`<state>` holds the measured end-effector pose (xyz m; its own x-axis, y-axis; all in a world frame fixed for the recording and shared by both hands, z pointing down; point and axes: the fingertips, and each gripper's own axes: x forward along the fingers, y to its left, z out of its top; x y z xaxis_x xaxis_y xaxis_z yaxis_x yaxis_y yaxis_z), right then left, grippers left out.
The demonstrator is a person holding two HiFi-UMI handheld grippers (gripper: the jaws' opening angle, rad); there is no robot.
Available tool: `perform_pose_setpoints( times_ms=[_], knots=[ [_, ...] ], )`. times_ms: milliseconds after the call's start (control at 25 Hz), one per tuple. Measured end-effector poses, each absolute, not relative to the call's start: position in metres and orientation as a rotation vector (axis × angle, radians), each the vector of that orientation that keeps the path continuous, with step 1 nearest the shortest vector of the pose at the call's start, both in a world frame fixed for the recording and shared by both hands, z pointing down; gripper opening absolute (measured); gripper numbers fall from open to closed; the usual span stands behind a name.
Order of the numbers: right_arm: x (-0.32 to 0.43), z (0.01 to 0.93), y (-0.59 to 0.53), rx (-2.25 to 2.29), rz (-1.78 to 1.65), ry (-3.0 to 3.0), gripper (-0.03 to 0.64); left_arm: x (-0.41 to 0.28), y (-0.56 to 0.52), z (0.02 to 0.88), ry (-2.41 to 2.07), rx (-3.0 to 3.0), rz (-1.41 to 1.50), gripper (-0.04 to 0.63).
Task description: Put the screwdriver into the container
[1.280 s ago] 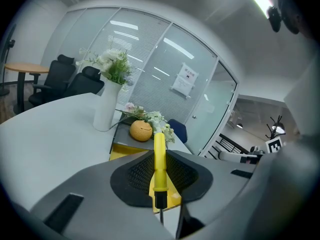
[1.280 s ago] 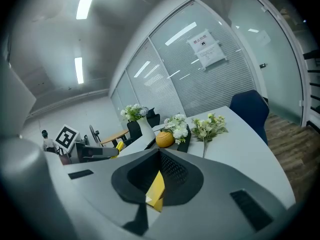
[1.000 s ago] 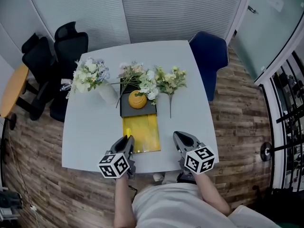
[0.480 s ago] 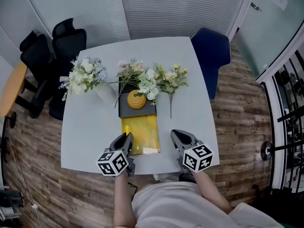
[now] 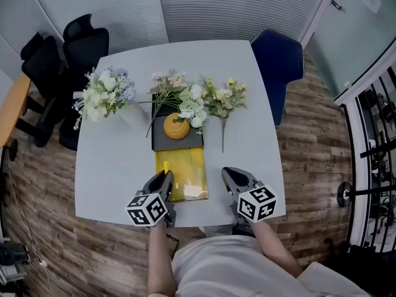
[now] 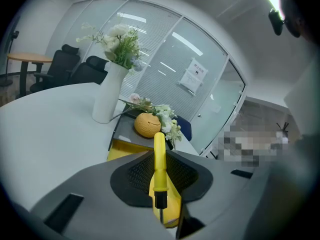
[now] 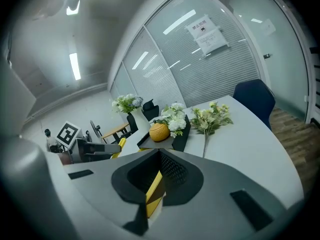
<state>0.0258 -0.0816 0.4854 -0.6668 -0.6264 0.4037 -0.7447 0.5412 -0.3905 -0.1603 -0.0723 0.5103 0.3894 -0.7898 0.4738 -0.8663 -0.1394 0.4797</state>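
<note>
Gripping the yellow screwdriver (image 6: 159,165) in the left gripper (image 5: 164,178) — handle pointing away, dark shaft toward the camera. Poised at the left rim of the yellow container (image 5: 190,177), at the middle of the tabletop's (image 5: 111,166) near edge. Right gripper (image 5: 234,179) pressed closed on nothing, just right of the container. Beyond the container — a dark tray (image 5: 162,143) bearing an orange round object (image 5: 176,127).
</note>
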Motion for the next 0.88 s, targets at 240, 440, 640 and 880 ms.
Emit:
perform_pose_setpoints(
  times_ms=[240,440,640,880],
  knots=[
    [0.024,0.500,-0.087,1.143,0.825,-2.533,0.015,-0.163,-0.077,0.522,-1.409,1.916,0.145,0.072],
    [0.023,0.508,-0.095,1.142,0.828,-2.510,0.015,-0.158,-0.084,0.532,-1.376,1.910,0.149,0.072],
    [0.024,0.512,-0.103,1.146,0.830,-2.493,0.015,-0.155,-0.092,0.543,-1.348,1.893,0.156,0.072],
    [0.028,0.519,-0.113,1.155,0.831,-2.469,0.015,-0.153,-0.105,0.557,-1.322,1.872,0.162,0.072]
  ],
)
